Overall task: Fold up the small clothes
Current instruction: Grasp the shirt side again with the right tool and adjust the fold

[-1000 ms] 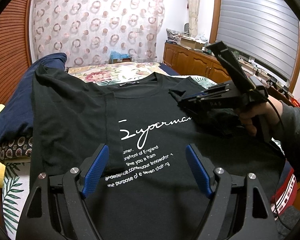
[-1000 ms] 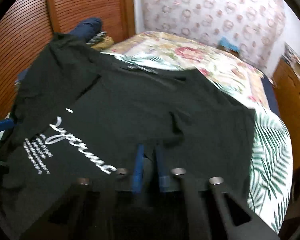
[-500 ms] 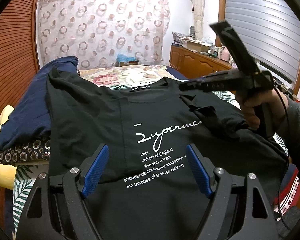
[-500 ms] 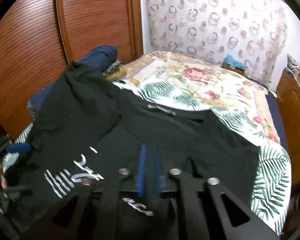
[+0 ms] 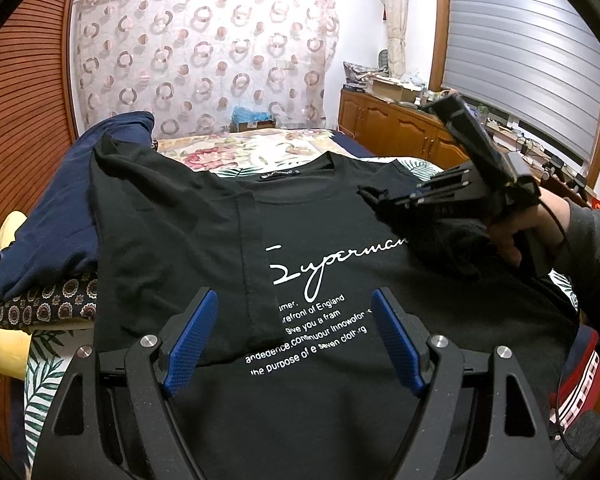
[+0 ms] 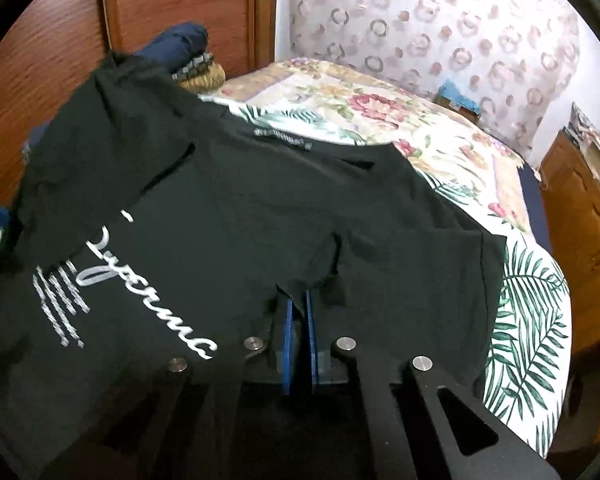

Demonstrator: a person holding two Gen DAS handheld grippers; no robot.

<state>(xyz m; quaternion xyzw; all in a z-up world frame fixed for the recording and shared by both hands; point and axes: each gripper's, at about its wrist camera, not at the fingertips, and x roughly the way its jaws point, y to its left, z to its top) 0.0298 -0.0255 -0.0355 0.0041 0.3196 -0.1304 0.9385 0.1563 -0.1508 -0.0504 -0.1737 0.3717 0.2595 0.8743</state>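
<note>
The black T-shirt lies face up on the floral bedspread, collar toward the curtain, one side already folded over the print. The fabric is judged light, limp and prone to wrinkle; hems and sleeve edges offer the surest hold. The right gripper is pinched on a bunched sleeve fold. The left gripper stands wide and empty above the hem. Only the left view shows the person's hand; only the right view shows the pinch closely.

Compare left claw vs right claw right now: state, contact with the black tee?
Left claw stands wide open, nothing between its blue pads, hovering over the black tee. Right claw is shut, pinching a fold of the tee near its sleeve. Both have blue pads and point down at the tee.
</note>
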